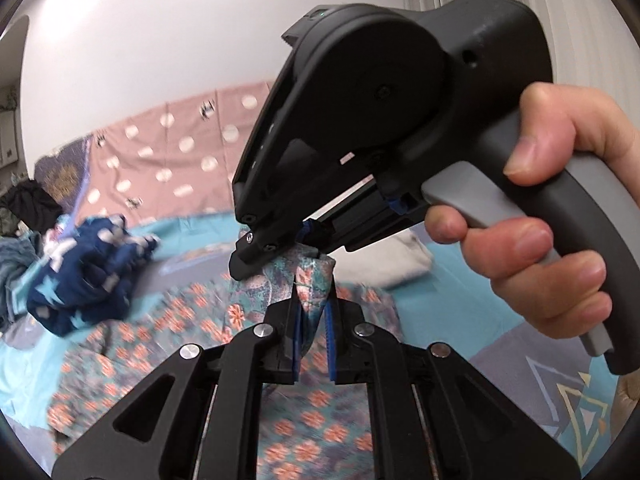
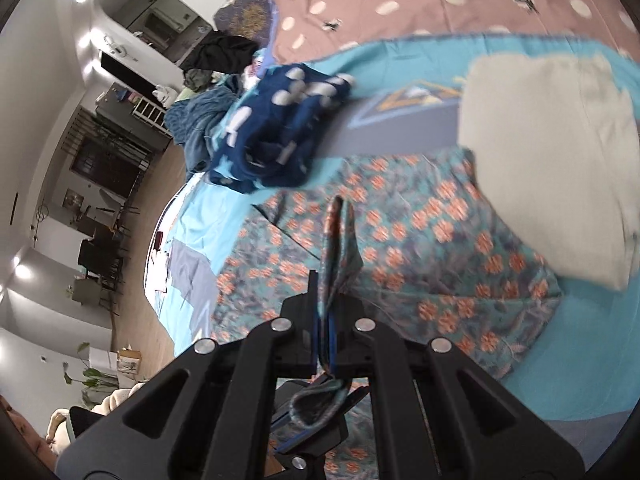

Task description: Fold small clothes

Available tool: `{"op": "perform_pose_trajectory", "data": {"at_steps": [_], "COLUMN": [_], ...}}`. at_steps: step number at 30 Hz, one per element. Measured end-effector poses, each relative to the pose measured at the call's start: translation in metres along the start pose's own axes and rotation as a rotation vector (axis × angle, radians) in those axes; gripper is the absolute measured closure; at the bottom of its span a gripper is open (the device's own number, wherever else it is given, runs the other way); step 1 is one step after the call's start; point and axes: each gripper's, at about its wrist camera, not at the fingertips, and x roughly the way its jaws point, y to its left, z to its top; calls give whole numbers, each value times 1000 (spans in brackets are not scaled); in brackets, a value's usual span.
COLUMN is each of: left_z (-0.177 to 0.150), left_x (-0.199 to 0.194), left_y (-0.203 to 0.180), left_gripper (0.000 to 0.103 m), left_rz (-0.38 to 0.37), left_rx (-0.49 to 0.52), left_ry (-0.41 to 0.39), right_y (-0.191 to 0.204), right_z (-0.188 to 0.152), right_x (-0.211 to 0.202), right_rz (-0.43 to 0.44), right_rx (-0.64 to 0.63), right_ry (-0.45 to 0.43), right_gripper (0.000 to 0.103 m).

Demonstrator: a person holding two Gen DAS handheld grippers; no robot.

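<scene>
A teal garment with orange flowers (image 1: 192, 320) lies spread on the bed. My left gripper (image 1: 314, 320) is shut on a raised fold of its edge, the cloth squeezed between the blue pads (image 1: 298, 344). Just beyond it my right gripper (image 1: 288, 250), held by a hand (image 1: 540, 220), pinches the same fold from above. In the right wrist view, my right gripper (image 2: 326, 312) is shut on an upright strip of the floral garment (image 2: 440, 240). Below it, the left gripper (image 2: 316, 412) holds a curled hem.
A crumpled navy garment with pale stars (image 1: 88, 276) (image 2: 280, 132) lies left of the floral one. A folded beige cloth (image 2: 552, 160) sits on its far right corner. A pink dotted blanket (image 1: 168, 148) lies behind. The bed edge (image 2: 168, 216) drops to the floor at left.
</scene>
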Motion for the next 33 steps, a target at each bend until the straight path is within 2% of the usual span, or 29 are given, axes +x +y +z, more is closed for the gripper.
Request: {"op": "perform_pose_trajectory", "data": {"at_steps": [9, 13, 16, 18, 19, 20, 21, 22, 23, 24, 26, 29, 31, 33], "left_z": [-40, -60, -68, -69, -69, -68, -67, -66, -64, -64, -65, -77, -85, -92], "left_x": [23, 15, -5, -26, -36, -53, -67, -75, -84, -91, -91, -83, -76, -70], "left_y": [-24, -22, -7, 13, 28, 49, 69, 92, 121, 152, 201, 269, 296, 309], "left_gripper": [95, 92, 92, 91, 91, 86, 80, 63, 52, 52, 52, 53, 53, 53], "left_rz": [-73, -143, -201, -241, -257, -270, -256, -217, -163, -108, -26, -5, 3, 22], "left_rx": [17, 15, -25, -77, -117, -182, -233, -275, -330, -390, -480, -656, -729, -756], "left_ry": [166, 260, 287, 283, 265, 218, 177, 145, 107, 72, 60, 47, 63, 78], "right_y": [-72, -88, -86, -76, -69, -61, -45, -31, -17, 2, 34, 80, 107, 115], "right_z": [-44, -64, -73, -67, -63, -57, -49, -42, -35, -27, -15, -4, -4, -8], "right_x": [23, 30, 23, 16, 12, 9, 5, 1, -2, -7, -16, -32, -42, -46], "right_rz": [52, 57, 74, 72, 75, 75, 62, 49, 40, 37, 39, 42, 33, 3], "right_rx": [156, 192, 196, 188, 193, 190, 160, 127, 91, 52, -14, -123, -183, -214], "right_ry": [6, 5, -37, -70, -77, -74, -76, -83, -87, -92, -110, -136, -160, -171], "right_gripper": [100, 100, 100, 100, 100, 100, 100, 100, 100, 100, 100, 100, 100, 100]}}
